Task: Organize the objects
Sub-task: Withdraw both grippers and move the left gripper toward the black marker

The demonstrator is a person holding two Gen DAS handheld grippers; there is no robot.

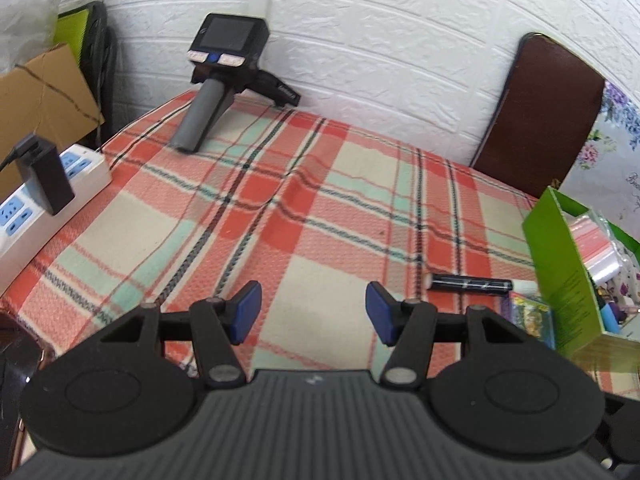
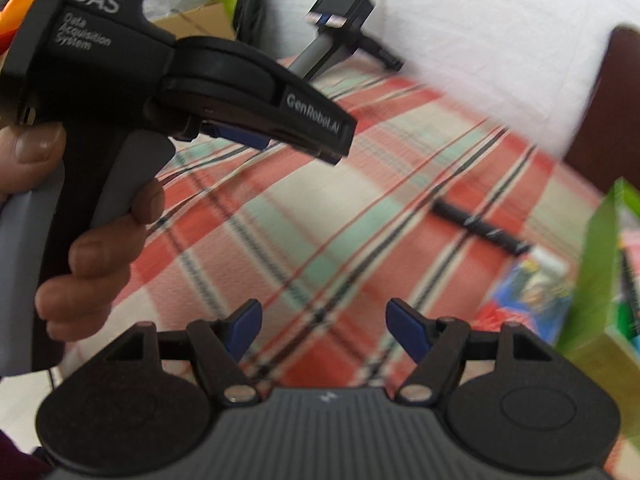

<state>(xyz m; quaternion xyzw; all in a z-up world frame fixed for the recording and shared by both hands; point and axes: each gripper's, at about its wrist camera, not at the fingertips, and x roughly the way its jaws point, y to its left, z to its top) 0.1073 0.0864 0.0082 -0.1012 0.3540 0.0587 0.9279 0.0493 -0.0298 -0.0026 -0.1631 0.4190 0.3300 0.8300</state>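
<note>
Both grippers hang over the plaid cloth (image 1: 280, 208) with their blue pads spread apart and nothing between them: the left gripper (image 1: 314, 314) and the right gripper (image 2: 324, 330) each grip only air. A black tube (image 1: 470, 282) lies flat on the cloth ahead and to the right of the left gripper, well clear of its pads, just beside a green box (image 1: 560, 264) of oddments. From the right gripper the tube (image 2: 480, 228) sits farther ahead and rightward, with a colourful packet (image 2: 528, 292) beside the box.
</note>
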